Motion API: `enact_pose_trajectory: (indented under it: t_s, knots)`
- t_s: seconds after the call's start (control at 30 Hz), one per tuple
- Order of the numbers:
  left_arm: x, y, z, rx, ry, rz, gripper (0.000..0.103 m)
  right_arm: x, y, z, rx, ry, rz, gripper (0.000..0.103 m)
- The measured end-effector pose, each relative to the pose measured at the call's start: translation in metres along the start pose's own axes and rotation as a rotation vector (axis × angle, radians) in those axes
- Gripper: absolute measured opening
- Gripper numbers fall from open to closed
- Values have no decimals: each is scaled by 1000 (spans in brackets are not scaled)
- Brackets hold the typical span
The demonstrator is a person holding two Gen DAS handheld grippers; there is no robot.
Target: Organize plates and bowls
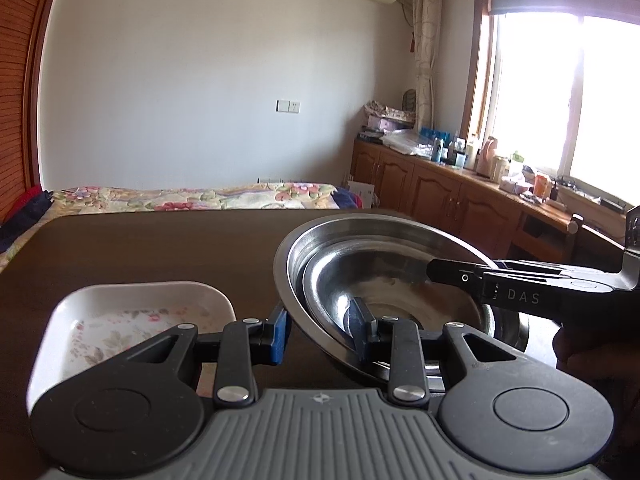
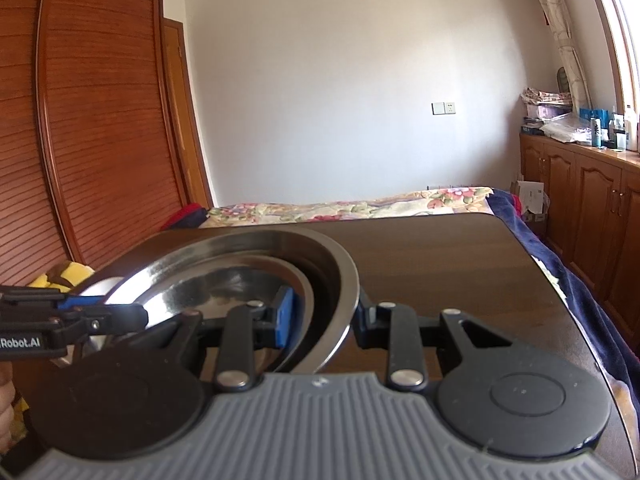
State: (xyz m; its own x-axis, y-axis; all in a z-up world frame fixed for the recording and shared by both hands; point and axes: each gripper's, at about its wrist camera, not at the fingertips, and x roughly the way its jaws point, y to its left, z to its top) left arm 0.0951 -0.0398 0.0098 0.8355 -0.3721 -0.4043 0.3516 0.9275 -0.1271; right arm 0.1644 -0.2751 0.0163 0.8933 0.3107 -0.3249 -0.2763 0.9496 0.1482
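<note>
Step in hand: nesting the steel ware; a smaller round stainless-steel plate (image 1: pixel 384 280) lies tilted inside a larger round stainless-steel plate (image 1: pixel 316 236), both raised at a slant over a steel bowl (image 1: pixel 508 324) that shows beneath them at 4 o'clock in the left wrist view.

Left tongs (image 1: pixel 320 332): jaws parted about a finger's span and astride the near rim of the steel plates; one blue pad lies inside the dish, the other outside. The pads appear close on the rim, but whether they press it cannot be told.

Right tongs (image 2: pixel 324 320): set astride the opposite rim of the same stack, one blue pad within, one dark finger without; a firm clamp cannot be confirmed here either.

Location of task items: the steel stack sits at centre-right of the dark brown wooden table (image 1: pixel 160 248); a white rounded-square ceramic dish with floral print (image 1: pixel 132 312) rests flat at 8 o'clock from the stack, just beside the left tongs.

Next move, as judged: level the two plates and seat them squarely, lowering both sides together so the inner plate does not slide; then the floral dish awaits sorting.

Obstruction: the two tools crowd the same rim, and the floral dish lies close to the left tool's path.

Surroundings: a bed with flowered quilt (image 1: pixel 192 194) at 12 o'clock beyond the table; a slatted wooden wardrobe (image 2: pixel 92 120) at 10 o'clock; a cluttered cabinet counter (image 1: pixel 460 168) under the window at 2 o'clock.
</note>
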Motion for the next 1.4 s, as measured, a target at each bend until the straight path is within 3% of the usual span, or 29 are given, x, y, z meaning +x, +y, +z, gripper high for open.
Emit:
enact_pose_trajectory:
  t_s: [0.57,1.4]
  knots:
    - [-40,47,15,-41,-31,78,34,19,44,14,-41,-7,100,33]
    - [-50,115,4,-107,-1,161,34,59,106,8,-89,98,207,33]
